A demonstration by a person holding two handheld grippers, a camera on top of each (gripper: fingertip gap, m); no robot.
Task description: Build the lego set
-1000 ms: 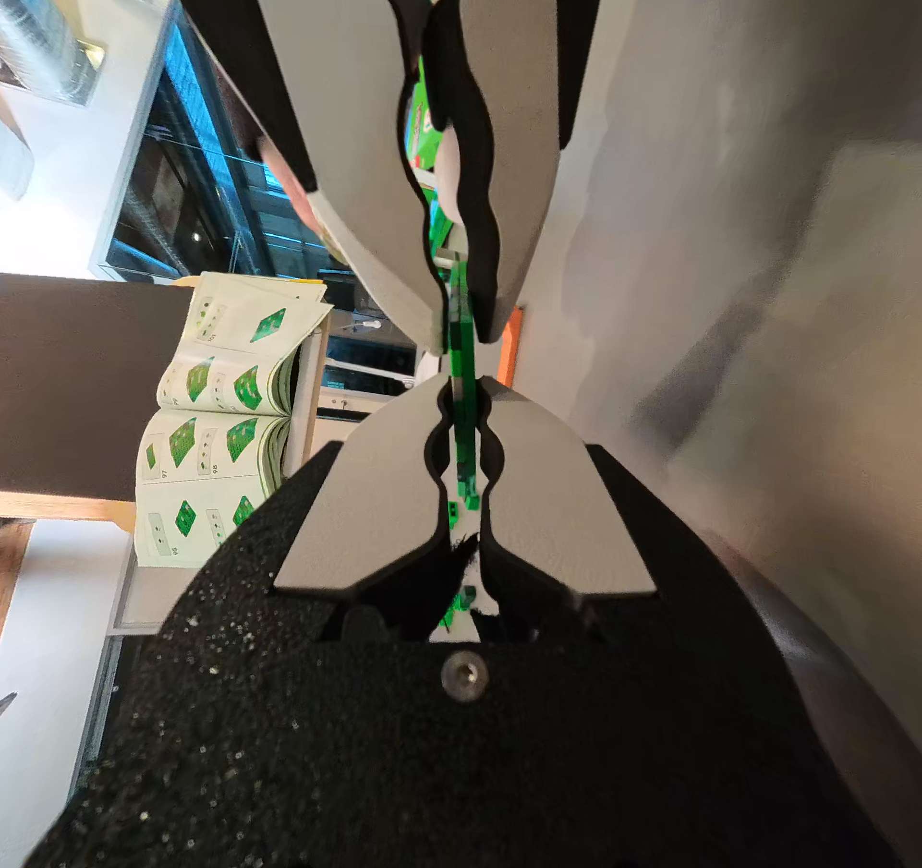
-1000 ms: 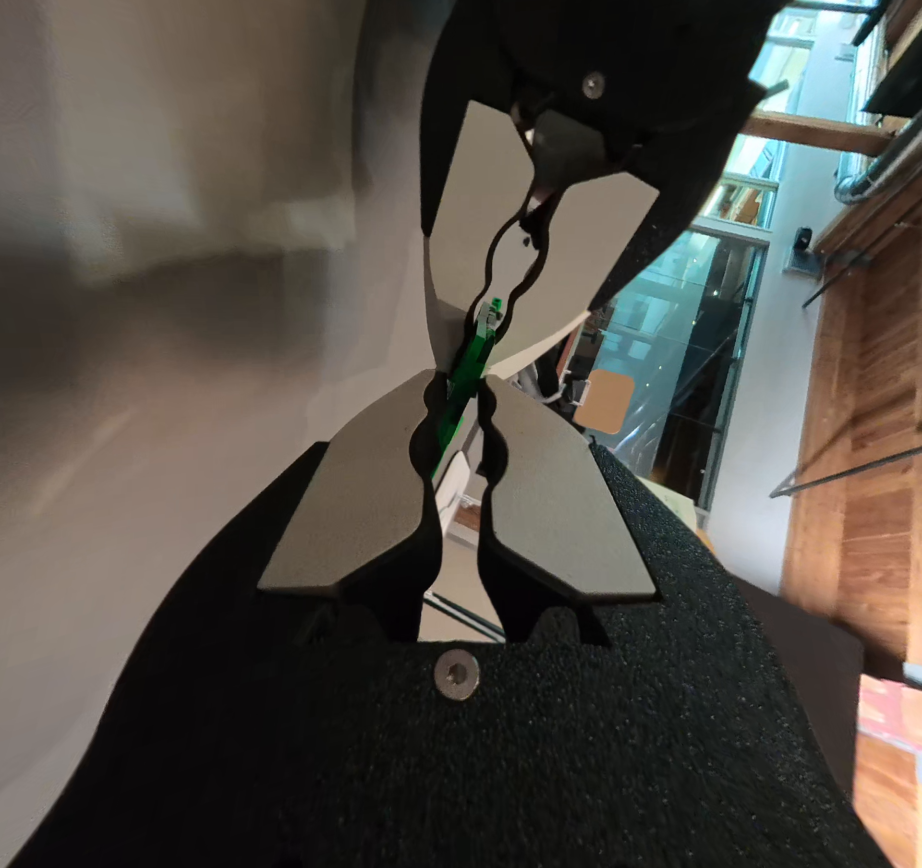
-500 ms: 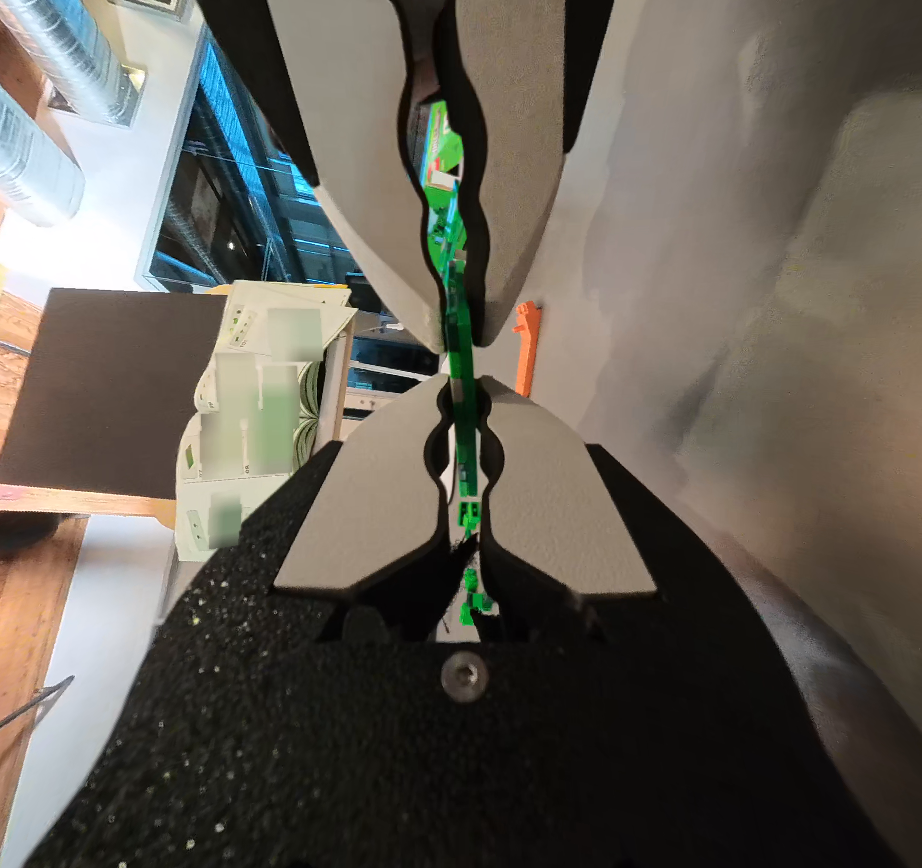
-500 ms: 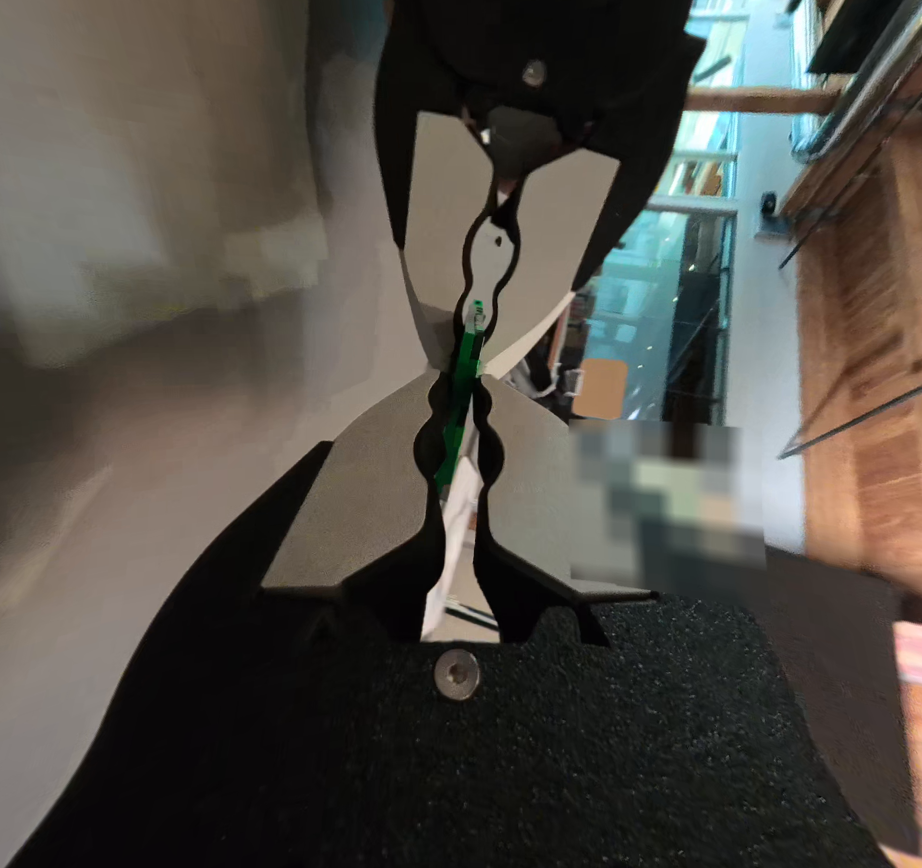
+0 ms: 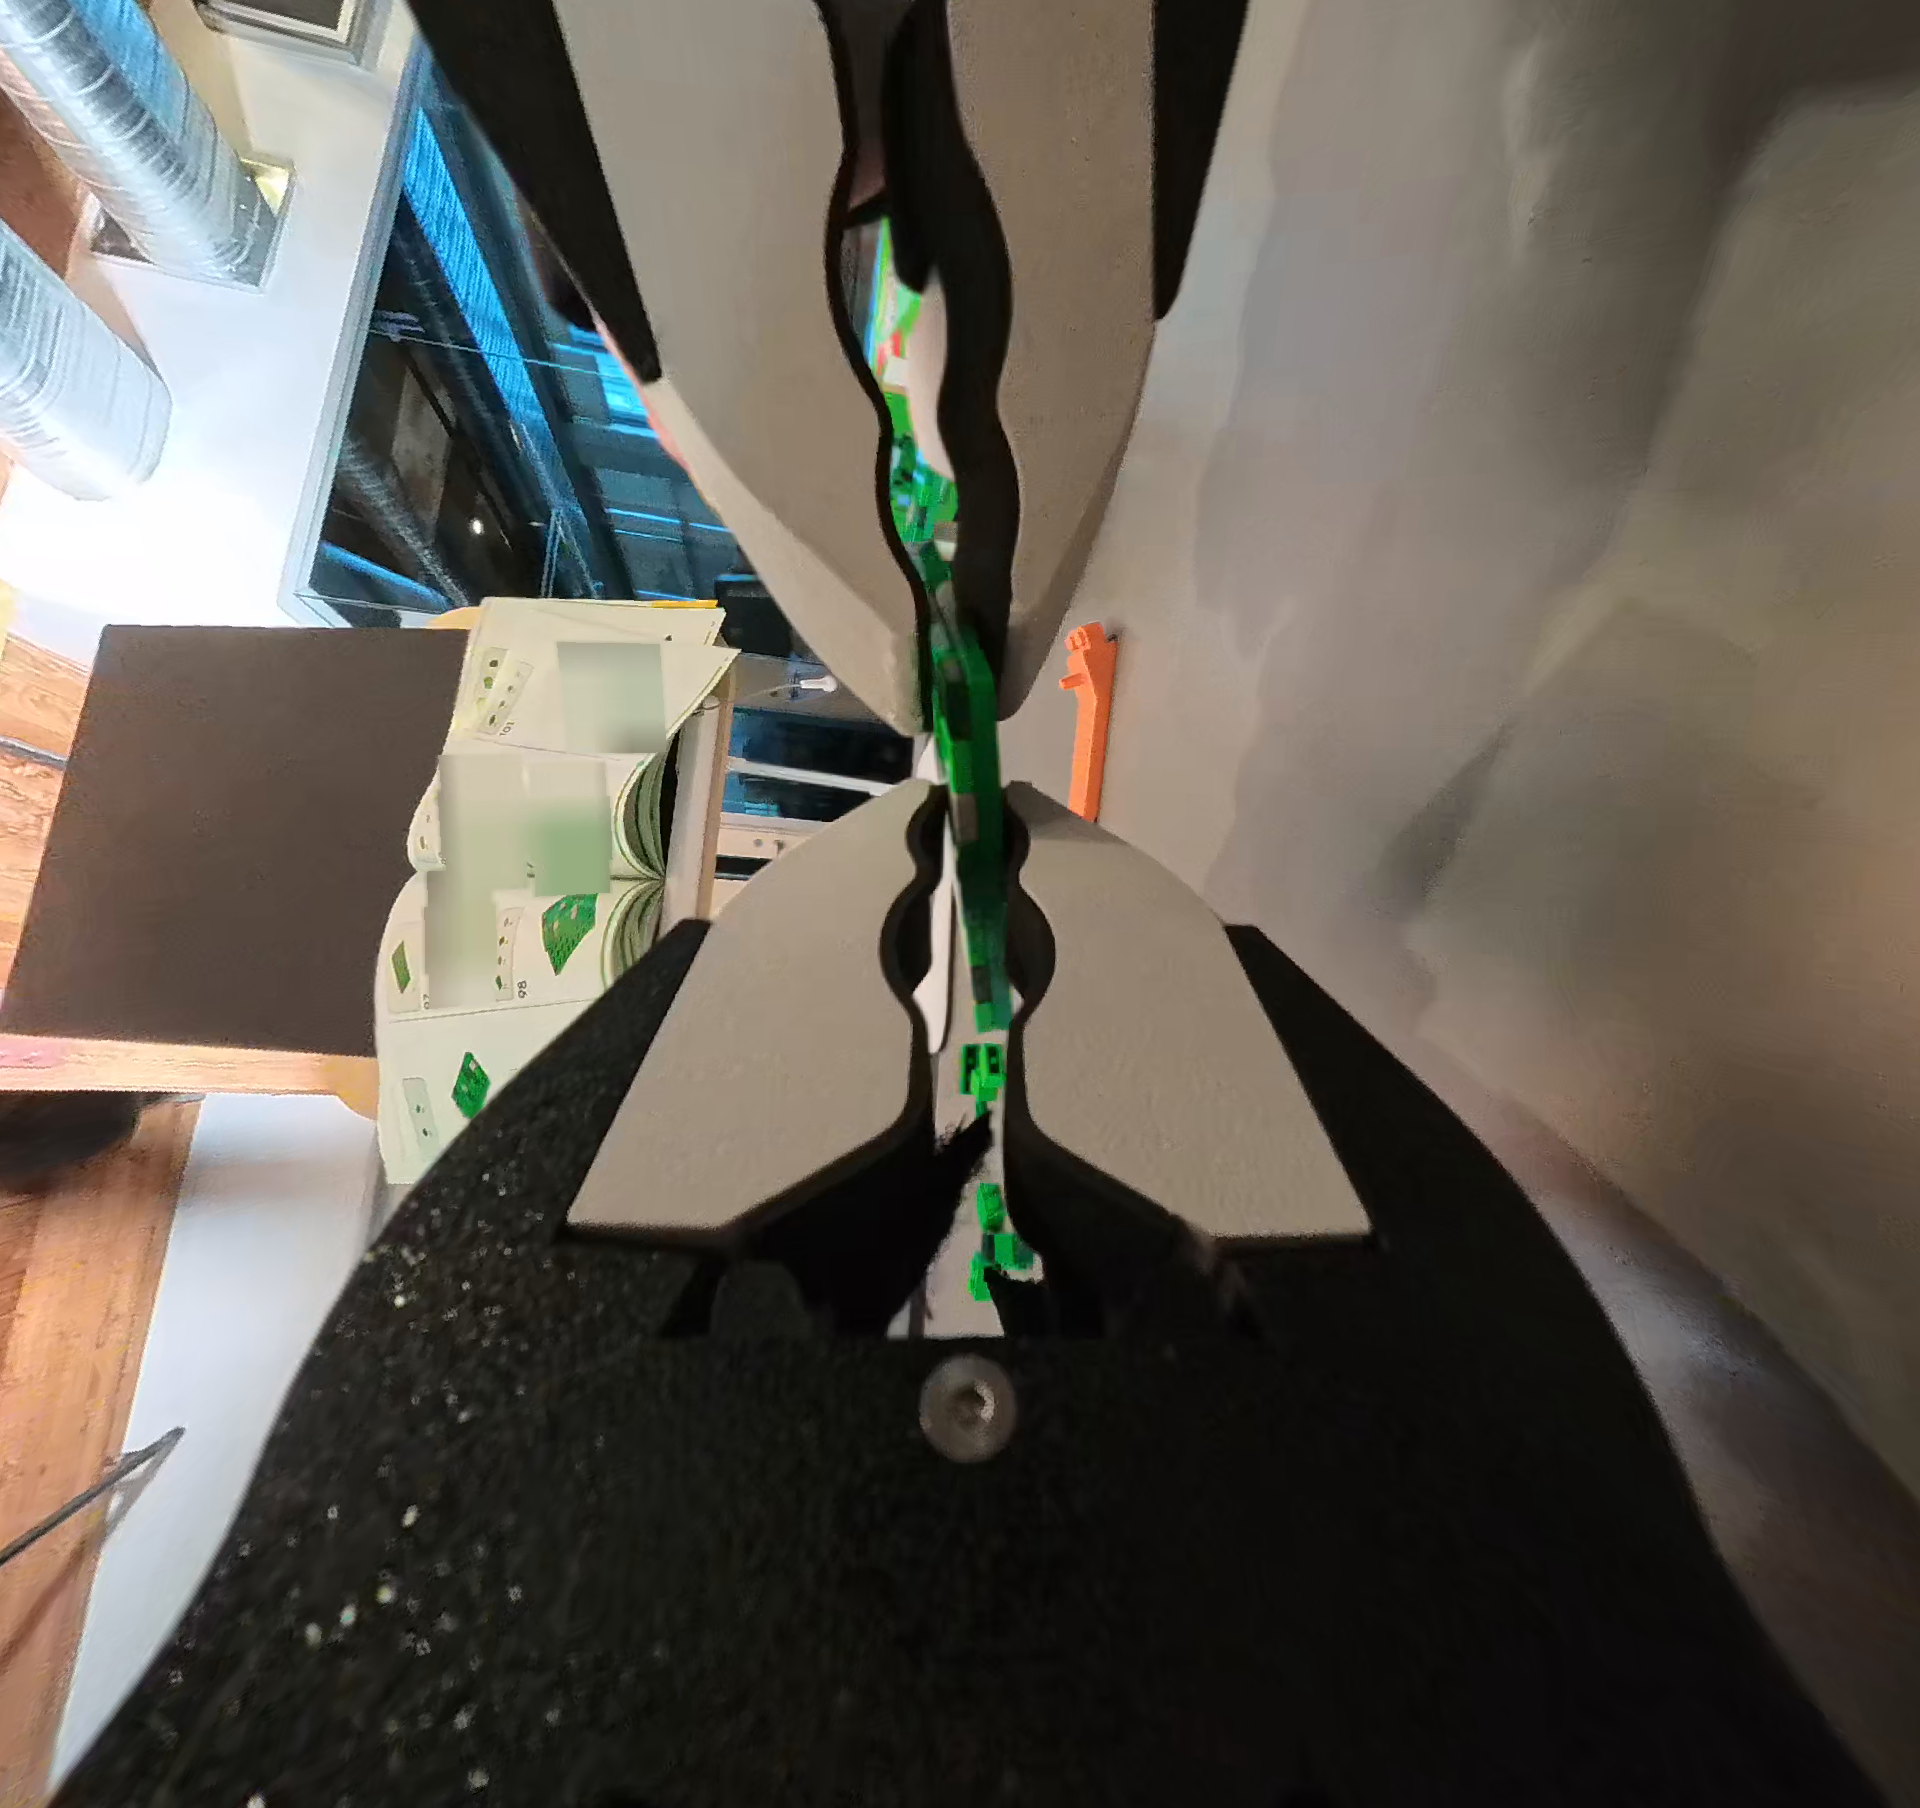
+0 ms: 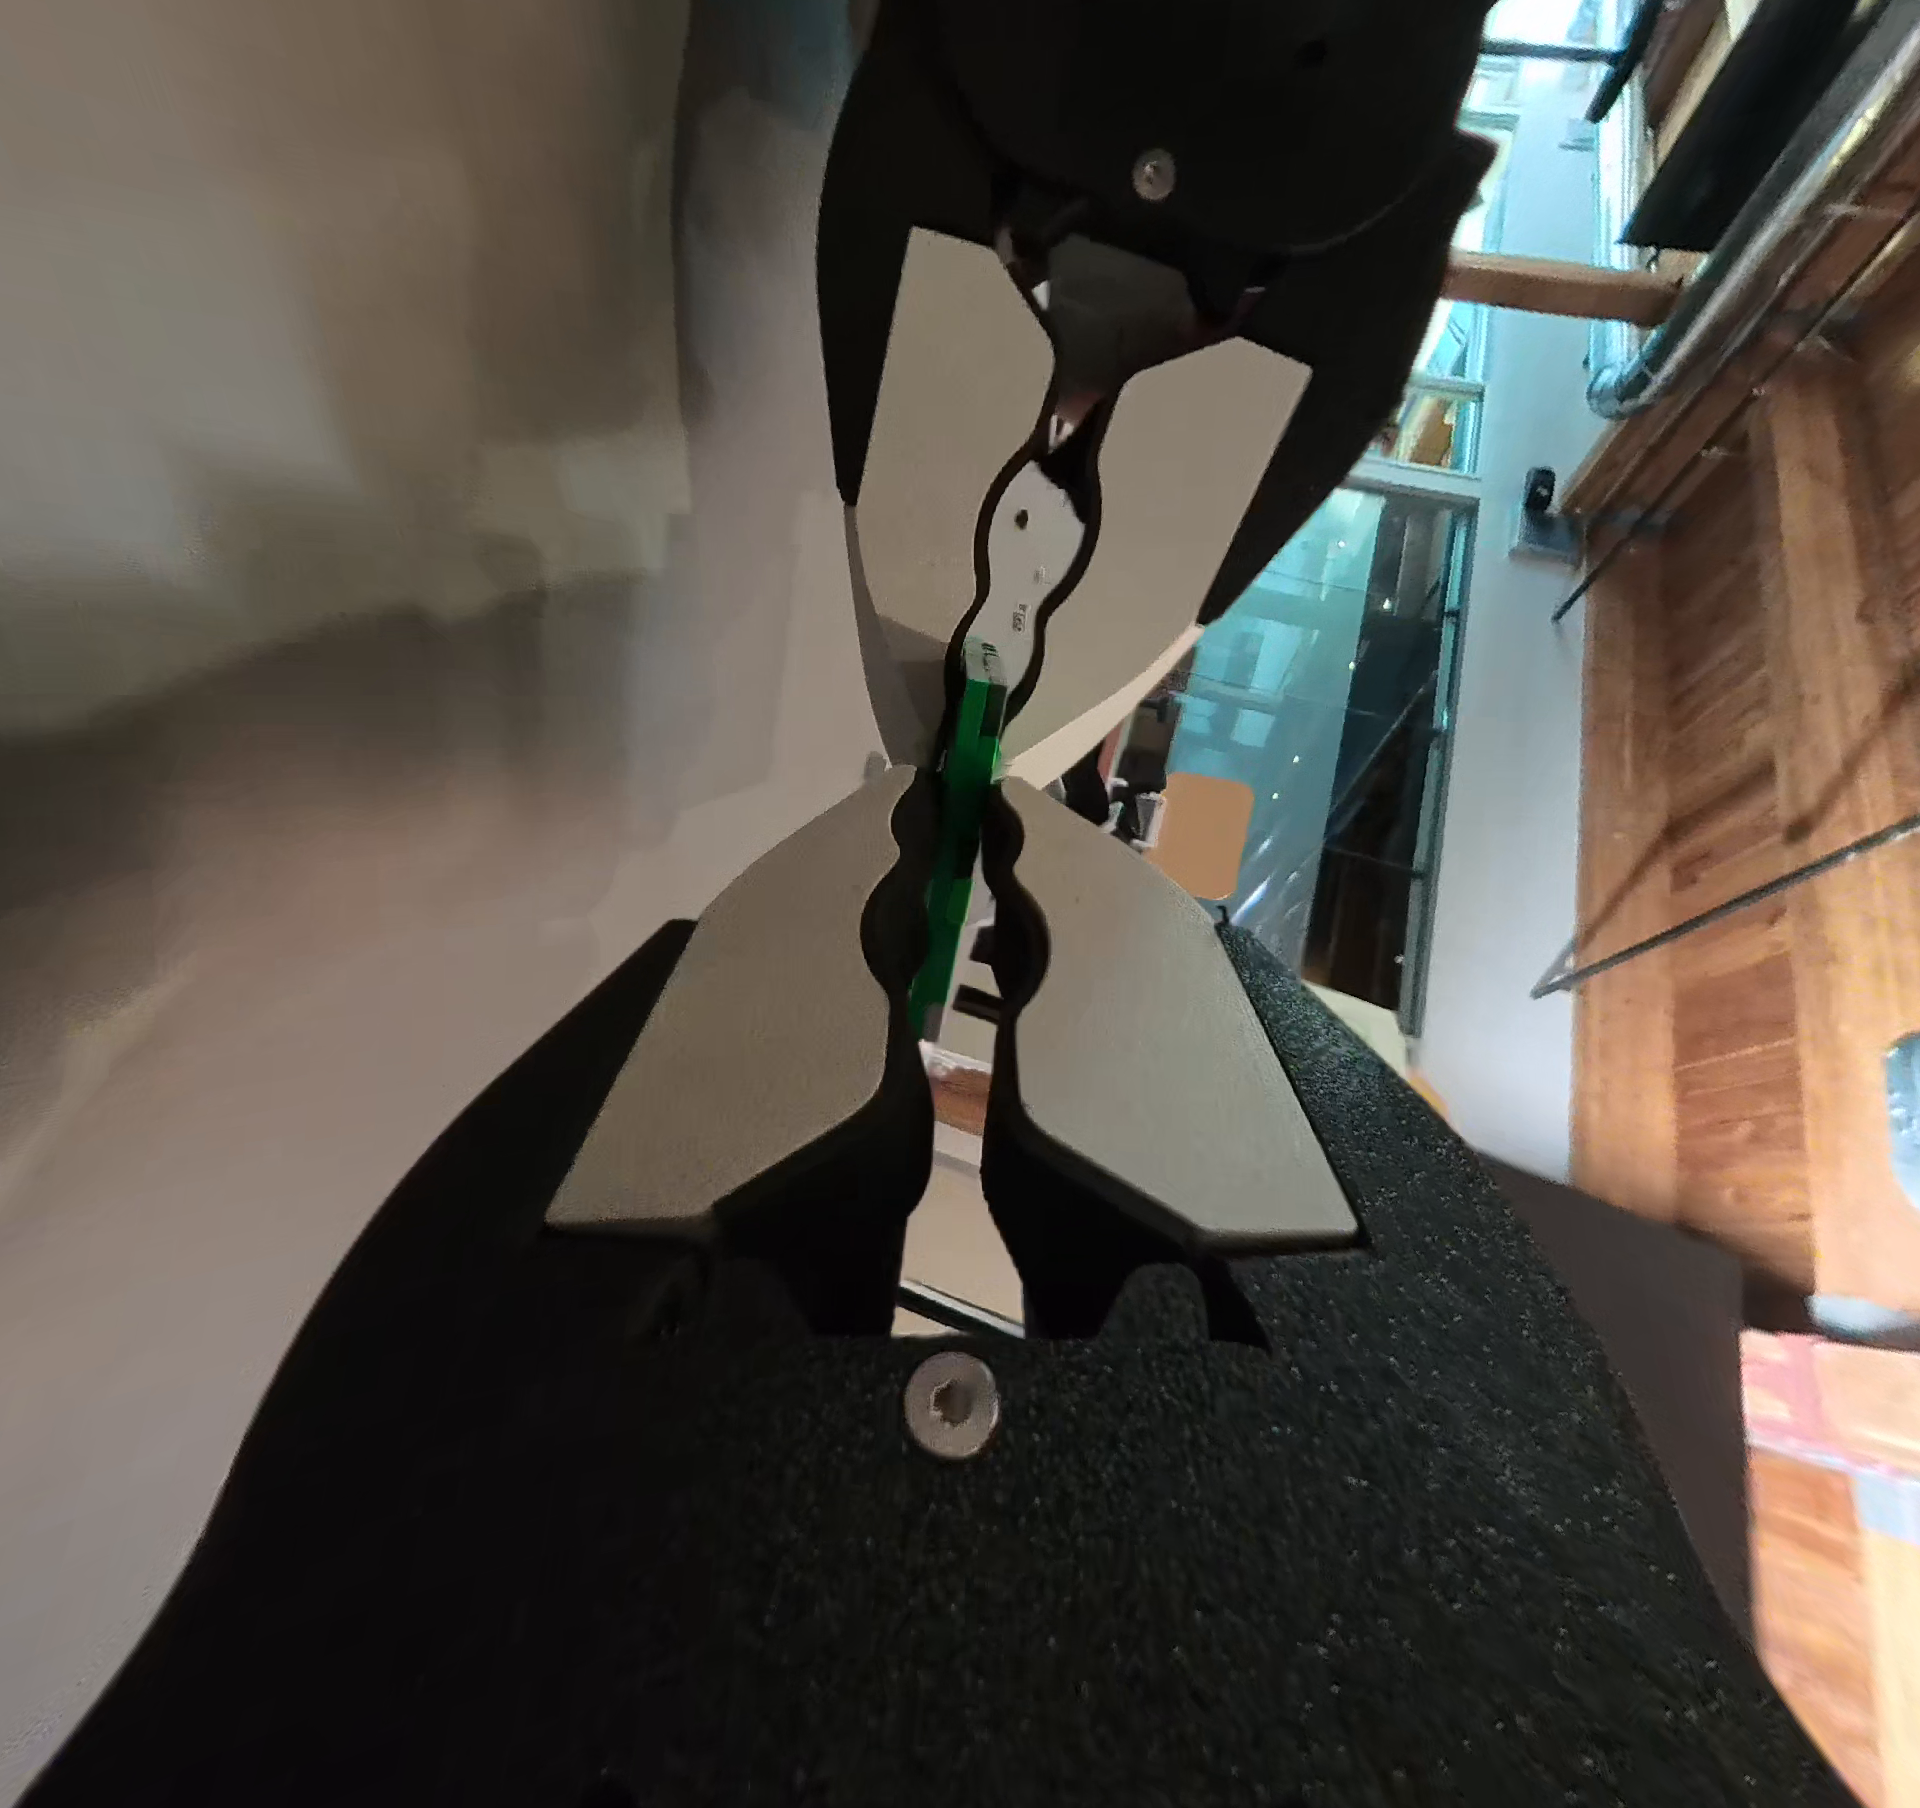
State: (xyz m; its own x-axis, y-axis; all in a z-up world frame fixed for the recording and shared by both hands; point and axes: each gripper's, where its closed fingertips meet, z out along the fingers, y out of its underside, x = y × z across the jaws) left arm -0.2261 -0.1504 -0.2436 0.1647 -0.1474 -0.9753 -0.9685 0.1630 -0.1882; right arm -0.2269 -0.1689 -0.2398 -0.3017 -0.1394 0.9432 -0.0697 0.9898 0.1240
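From my left gripper point(image 5: 964, 802), the fingers are clamped on a thin green lego plate point(image 5: 971, 854) seen edge-on at centre frame. My right gripper point(image 5: 951, 688) comes in from 12 o'clock, tip to tip with mine, pinching the far end of the same plate. The right wrist view confirms it: the plate point(image 6: 961, 823) runs between both sets of closed fingers. An open instruction booklet point(image 5: 540, 823) sits at 9 o'clock; an orange brick separator point(image 5: 1089, 719) lies on the grey tabletop point(image 5: 1507, 615) at 1 o'clock.
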